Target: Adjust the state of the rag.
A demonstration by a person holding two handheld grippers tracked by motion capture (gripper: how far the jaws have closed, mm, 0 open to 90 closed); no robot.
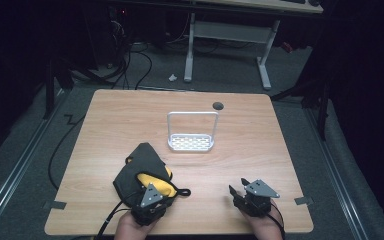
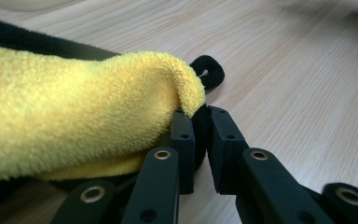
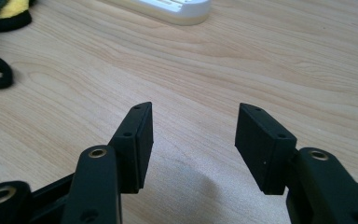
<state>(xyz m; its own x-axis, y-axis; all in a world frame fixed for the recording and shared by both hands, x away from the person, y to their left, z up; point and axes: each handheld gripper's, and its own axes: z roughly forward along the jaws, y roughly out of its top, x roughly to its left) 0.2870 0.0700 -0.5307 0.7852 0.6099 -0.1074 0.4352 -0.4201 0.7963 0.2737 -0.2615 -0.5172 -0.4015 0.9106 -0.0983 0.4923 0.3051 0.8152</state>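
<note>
While the left claw [image 2: 200,116] sits at the near edge of the bench [image 1: 260,130], its jaws are nearly closed and pinch the black rim of a black and yellow cloth [image 1: 142,175], whose fluffy yellow side bulges over the left jaw. Just past the pinched spot a black hanging loop [image 2: 208,71] lies flat on the wood. Near the front right, the right claw [image 3: 192,135] rests with its jaws spread wide and nothing between them. Farther back, mid-bench, stands a white rack [image 1: 192,131], well apart from the cloth.
</note>
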